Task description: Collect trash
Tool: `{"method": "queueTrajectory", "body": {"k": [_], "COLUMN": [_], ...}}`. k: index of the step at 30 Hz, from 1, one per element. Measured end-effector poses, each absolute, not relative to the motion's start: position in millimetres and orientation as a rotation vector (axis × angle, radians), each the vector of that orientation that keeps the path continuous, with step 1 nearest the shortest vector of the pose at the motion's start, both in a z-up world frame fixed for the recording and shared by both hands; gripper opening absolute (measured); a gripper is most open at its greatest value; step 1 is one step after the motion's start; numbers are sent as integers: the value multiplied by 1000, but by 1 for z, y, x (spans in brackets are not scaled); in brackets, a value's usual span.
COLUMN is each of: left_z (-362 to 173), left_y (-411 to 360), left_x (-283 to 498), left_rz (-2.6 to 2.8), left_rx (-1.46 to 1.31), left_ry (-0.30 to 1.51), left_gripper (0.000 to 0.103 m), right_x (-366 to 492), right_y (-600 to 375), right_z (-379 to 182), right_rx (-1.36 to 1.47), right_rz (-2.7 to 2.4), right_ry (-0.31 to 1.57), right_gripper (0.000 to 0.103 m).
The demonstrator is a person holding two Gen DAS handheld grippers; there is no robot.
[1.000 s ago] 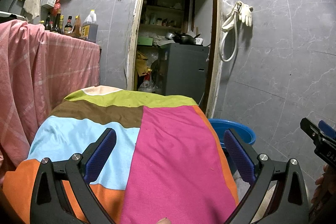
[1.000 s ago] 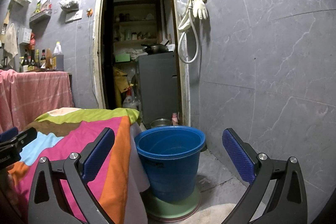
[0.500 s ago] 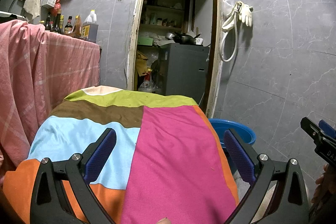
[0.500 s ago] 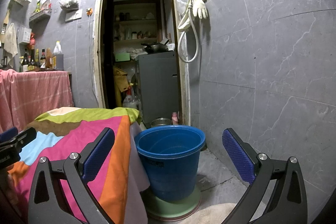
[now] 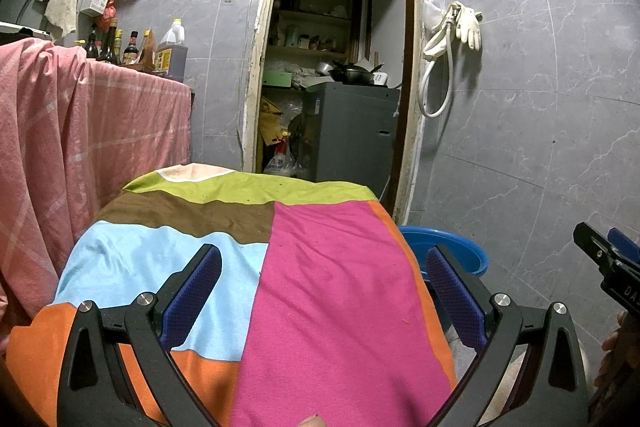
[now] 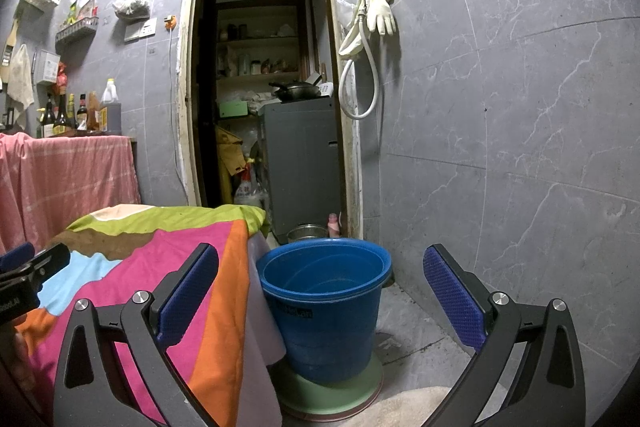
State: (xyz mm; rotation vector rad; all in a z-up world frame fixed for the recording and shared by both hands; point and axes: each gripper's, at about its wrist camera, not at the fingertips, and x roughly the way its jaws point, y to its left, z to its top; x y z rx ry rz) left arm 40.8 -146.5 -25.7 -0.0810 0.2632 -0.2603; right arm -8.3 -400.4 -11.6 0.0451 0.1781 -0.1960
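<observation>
Two hand-held grippers, both spread wide and both empty. Left gripper (image 5: 323,291) held above a table draped in a patchwork cloth of pink, orange, light blue, brown and lime green panels (image 5: 328,287), its blue-padded fingers (image 5: 192,291) apart over the light blue and pink patches, nothing between them. Right gripper (image 6: 320,291) held just beside the table's right edge, jaws splayed to either side of a round blue plastic bucket (image 6: 326,311), not touching it. Bucket upright on a pale green round base (image 6: 340,393) on the grey floor, close against the hanging edge of the cloth; inside looks bare, though the bottom is dim and hard to read. Same bucket's rim (image 5: 452,247) seen from the left wrist view past the table's right corner. No piece of trash clearly made out on the cloth; only tiny specks, too small to tell. Pink checked cloth (image 5: 80,131) hung to the left, dark bottles and a jug (image 5: 172,51) on top. Open doorway (image 6: 264,67) ahead with a grey cabinet (image 6: 304,163) inside, a dark wok (image 6: 298,91) on it. Pale rubber gloves and a white hose (image 6: 370,23) hooked on the grey tiled wall (image 6: 520,107) to the right of the door.
</observation>
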Motion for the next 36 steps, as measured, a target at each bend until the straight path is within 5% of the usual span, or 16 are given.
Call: {"method": "queueTrajectory", "body": {"k": [36], "left_z": [-26], "left_y": [-145], "left_x": [41], "left_rz": [-257], "left_rx": [-70], "left_ry": [262], "left_gripper": [100], "right_x": [-10], "right_y": [-392], "right_z": [-14], "right_rx": [48], "right_rz": [-196], "right_ry": [181], "right_gripper": [103]}}
